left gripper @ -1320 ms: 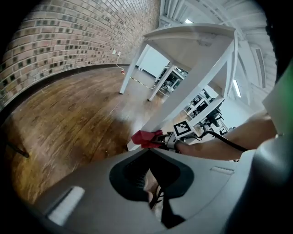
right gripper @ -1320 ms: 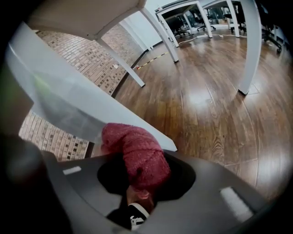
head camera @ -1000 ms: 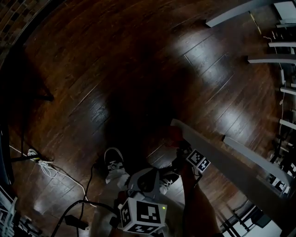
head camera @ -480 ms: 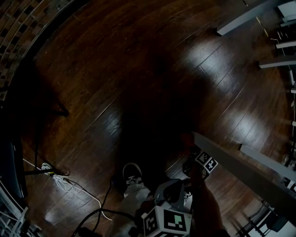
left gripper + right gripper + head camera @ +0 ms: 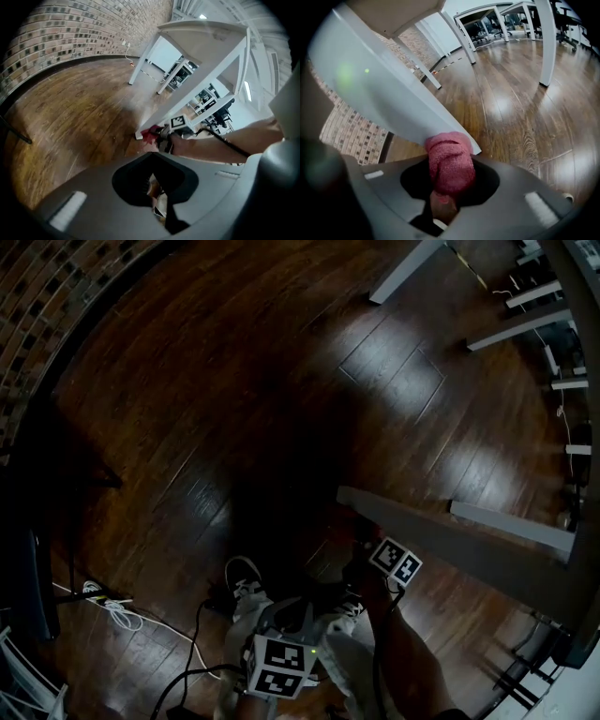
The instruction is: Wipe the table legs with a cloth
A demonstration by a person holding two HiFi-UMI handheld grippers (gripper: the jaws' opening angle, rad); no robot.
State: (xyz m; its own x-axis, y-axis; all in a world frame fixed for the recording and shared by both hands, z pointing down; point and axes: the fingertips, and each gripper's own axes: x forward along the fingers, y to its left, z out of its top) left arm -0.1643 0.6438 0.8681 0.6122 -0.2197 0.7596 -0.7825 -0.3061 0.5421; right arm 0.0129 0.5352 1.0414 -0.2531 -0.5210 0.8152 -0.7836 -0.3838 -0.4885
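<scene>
A slanted grey-white table leg runs down to its foot on the dark wooden floor. My right gripper, with its marker cube, is at the leg's lower end. In the right gripper view it is shut on a rolled pink cloth, which is pressed against the leg just above the foot. The left gripper view shows the same cloth at the leg, held out by a bare forearm. My left gripper hangs low near the person's legs, apart from the leg, jaws close together with nothing held.
More white table legs stand on the floor further off. A brick wall curves along the left. White and black cables lie on the floor at lower left. The person's shoe is beside the grippers. Office chairs stand far back.
The head view has swung, so the floor and leg sit differently in the picture. The right gripper stays at the leg's lower end with the cloth. The left gripper has shifted slightly.
</scene>
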